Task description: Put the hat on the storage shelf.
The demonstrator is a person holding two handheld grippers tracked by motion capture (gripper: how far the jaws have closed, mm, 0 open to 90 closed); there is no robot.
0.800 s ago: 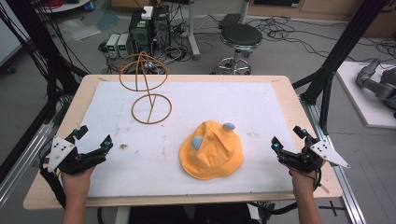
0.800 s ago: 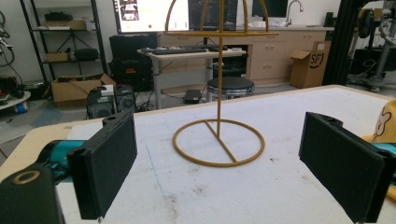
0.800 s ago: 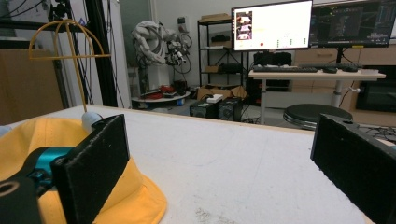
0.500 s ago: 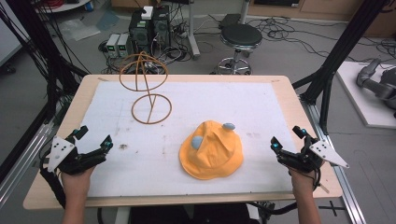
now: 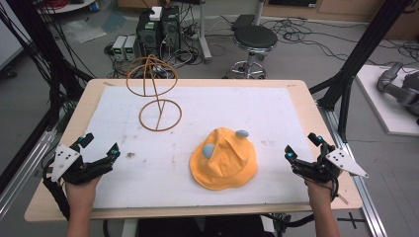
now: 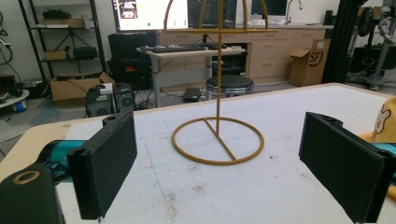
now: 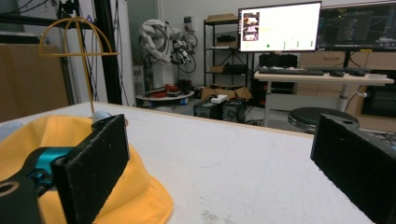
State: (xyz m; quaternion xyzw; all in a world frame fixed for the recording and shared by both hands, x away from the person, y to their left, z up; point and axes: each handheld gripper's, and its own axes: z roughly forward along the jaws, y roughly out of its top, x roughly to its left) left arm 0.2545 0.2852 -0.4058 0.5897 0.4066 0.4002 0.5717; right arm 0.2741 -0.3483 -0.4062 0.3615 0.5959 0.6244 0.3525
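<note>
Nothing is done yet, I judge: the yellow hat point(image 5: 223, 159) lies flat on the table point(image 5: 301, 106), just to the left of my right hand-held gripper point(image 5: 302, 146), and the wire hat stand point(image 5: 157, 96) is bare, ahead of my left hand-held gripper point(image 5: 100, 143). Both hand-held grippers are wide open and hold nothing. What remains, I think, is to grasp the hat and put it on the stand. The table has a white, slightly dirty cover. Behind it, a stool point(image 5: 255, 43), cables and computers stand on the floor.

Robotics lab, monitors point(image 7: 279, 26), cabled computer boxes point(image 5: 157, 30), idle robot arm point(image 7: 164, 41), shelving point(image 6: 63, 42)
</note>
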